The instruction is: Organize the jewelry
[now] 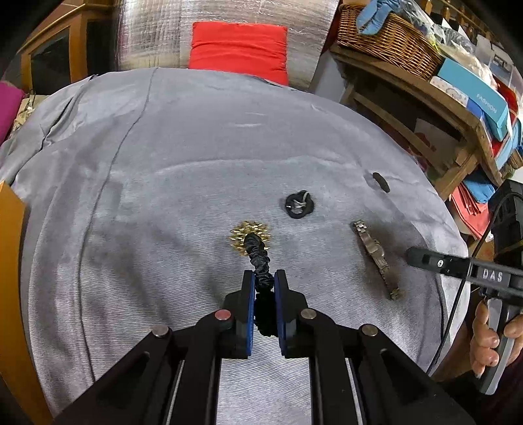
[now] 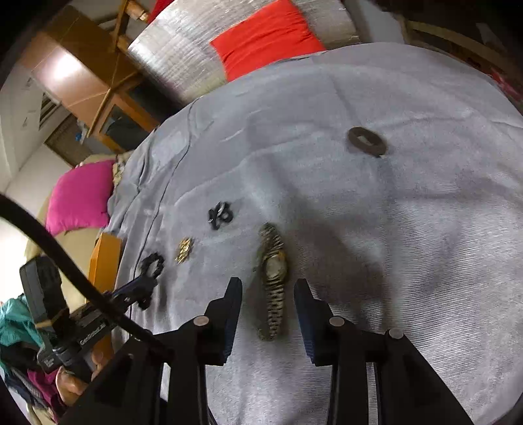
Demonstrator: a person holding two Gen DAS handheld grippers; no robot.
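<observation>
While a black fabric scrunchie (image 1: 261, 261) is clamped between the blue pads of the left gripper (image 1: 264, 283), its free end is seen over a small gold ornament (image 1: 250, 237) that lies on the grey cloth (image 1: 163, 196). Just beyond the ornament a small black ring with a pale piece inside (image 1: 299, 203) is placed, and further to the right a dark flat ring (image 1: 381, 182) is found, well apart from the others. A metal wristwatch (image 2: 273, 281) is laid stretched on the cloth, with its dial up and its band running toward the camera in the right wrist view. It is seen between the fingers of the right gripper (image 2: 268, 287), whose jaws are spread on both sides of the band and are not pressed on it; the watch is released on the cloth. A hand (image 1: 490, 340) on the handle of the right gripper is visible at the edge of the left wrist view. Behind the cloth a red cushion (image 1: 240, 49) is leaned on a silver foil sheet (image 1: 157, 29), and a wicker basket (image 1: 389, 39) is kept on a wooden shelf (image 1: 425, 98). A pink cushion (image 2: 80, 197) is seen at the left in the right wrist view.
</observation>
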